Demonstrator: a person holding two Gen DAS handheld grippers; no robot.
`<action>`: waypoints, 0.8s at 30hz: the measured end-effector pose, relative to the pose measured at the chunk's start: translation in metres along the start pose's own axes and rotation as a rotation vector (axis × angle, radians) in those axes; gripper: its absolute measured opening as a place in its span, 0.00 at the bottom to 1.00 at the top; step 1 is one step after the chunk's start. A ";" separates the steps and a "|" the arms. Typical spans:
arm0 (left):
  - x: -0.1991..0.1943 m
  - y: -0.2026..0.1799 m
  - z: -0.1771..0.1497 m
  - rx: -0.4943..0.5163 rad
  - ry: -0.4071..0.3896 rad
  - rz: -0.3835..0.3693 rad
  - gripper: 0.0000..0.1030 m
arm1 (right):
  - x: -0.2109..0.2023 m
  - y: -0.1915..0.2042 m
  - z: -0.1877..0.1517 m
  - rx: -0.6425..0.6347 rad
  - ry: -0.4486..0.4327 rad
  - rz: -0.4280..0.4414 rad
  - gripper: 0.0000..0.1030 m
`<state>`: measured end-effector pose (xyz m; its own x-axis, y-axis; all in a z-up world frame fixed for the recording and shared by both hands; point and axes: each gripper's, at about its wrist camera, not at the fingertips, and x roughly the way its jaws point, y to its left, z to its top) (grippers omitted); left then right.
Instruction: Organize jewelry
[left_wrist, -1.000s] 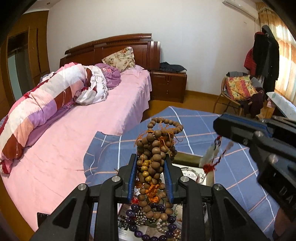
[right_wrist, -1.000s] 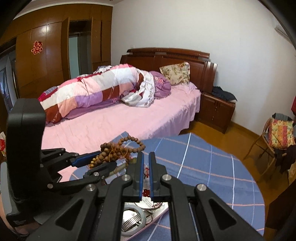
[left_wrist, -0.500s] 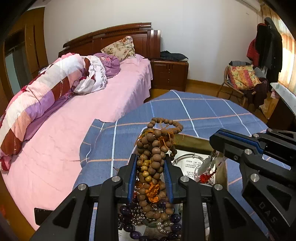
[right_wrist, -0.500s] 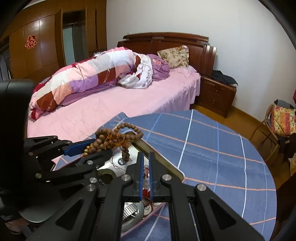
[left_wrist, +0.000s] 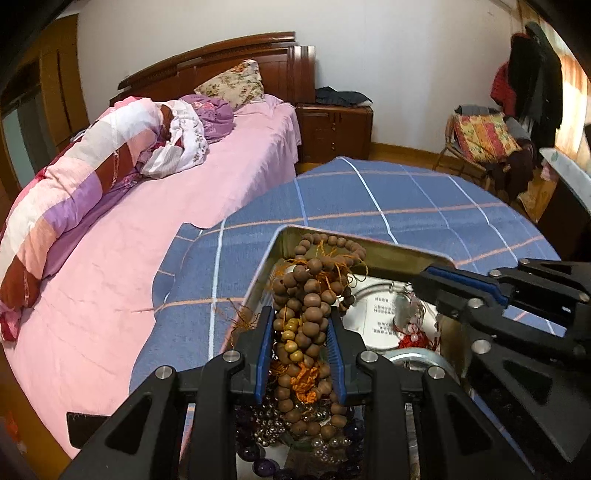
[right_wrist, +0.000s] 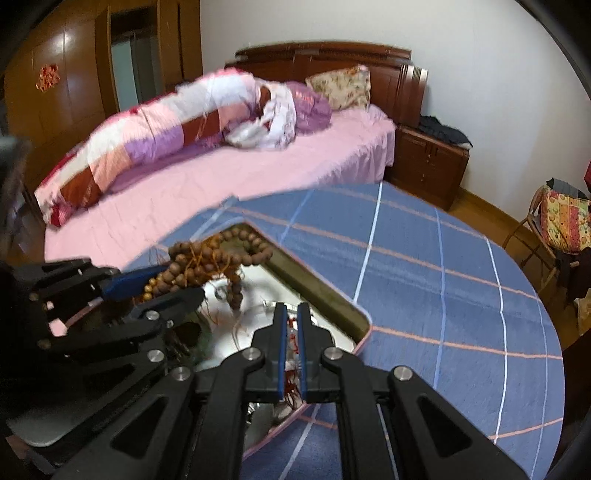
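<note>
My left gripper (left_wrist: 300, 314) is shut on a bunch of brown wooden bead strings (left_wrist: 308, 295) with orange cord, held just above an open metal tin (left_wrist: 373, 249) on the blue checked table. The beads and left gripper (right_wrist: 162, 286) also show in the right wrist view, over the tin (right_wrist: 325, 295). My right gripper (right_wrist: 290, 310) is shut on a red-corded pendant (right_wrist: 292, 338), and reaches into the tin from the right (left_wrist: 417, 286); the pendant (left_wrist: 408, 323) hangs low inside. Purple and silver beads (left_wrist: 258, 443) lie at the tin's near end.
The tin sits on a round table with a blue checked cloth (left_wrist: 406, 199), close to a pink bed (left_wrist: 129, 258) on the left. A chair with clothes (left_wrist: 487, 144) and a wooden nightstand (left_wrist: 336, 129) stand beyond. A round metal lid (left_wrist: 417, 360) lies in the tin.
Both grippers have come down toward the tin with their loads. The bead bunch now hangs over the tin's far corner and the pendant has dropped inside it.
</note>
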<state>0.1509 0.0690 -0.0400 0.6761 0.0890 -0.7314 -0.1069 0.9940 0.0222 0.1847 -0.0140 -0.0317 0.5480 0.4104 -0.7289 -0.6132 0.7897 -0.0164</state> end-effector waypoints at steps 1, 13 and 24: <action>0.000 -0.002 0.001 0.006 -0.002 -0.008 0.30 | 0.002 -0.001 0.000 -0.002 0.007 -0.011 0.16; -0.059 0.001 -0.015 -0.091 -0.129 0.007 0.62 | -0.059 -0.028 -0.025 0.121 -0.091 -0.070 0.76; -0.098 -0.001 -0.020 -0.110 -0.200 -0.017 0.64 | -0.082 -0.012 -0.031 0.116 -0.146 -0.051 0.84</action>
<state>0.0703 0.0576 0.0179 0.8085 0.0942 -0.5809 -0.1656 0.9836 -0.0711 0.1295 -0.0714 0.0070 0.6583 0.4235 -0.6223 -0.5177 0.8549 0.0341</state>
